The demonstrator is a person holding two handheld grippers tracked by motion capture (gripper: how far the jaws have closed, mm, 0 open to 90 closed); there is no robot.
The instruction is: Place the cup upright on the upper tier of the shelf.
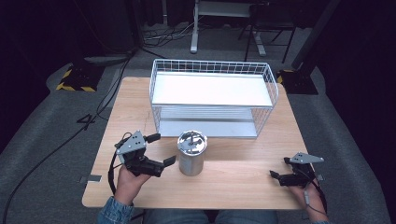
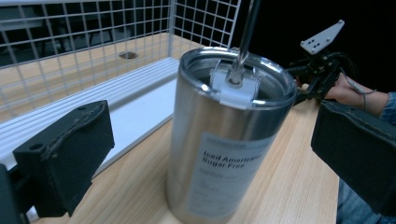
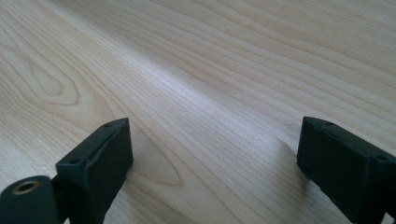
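We judge the upright, lidded stainless-steel tumbler (image 1: 192, 153), standing on the light wooden table (image 1: 243, 179) before the white wire basket (image 1: 213, 97), lies just beside our spread left tongs (image 1: 161, 149); the right tongs (image 1: 279, 169), also spread, sit well apart.

high view overhead, facing forward-down; left gripper view close on tumbler (image 2: 229, 135); right gripper view skims table (image 3: 224, 70).

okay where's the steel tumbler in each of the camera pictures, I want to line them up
High view: the steel tumbler stands low centre, in front of the wire rack, right of the left tongs.
Left gripper view: tumbler at centre, between the open jaws.
Right gripper view: just bare tabletop ahead.
Shared landmark: the wooden tabletop.
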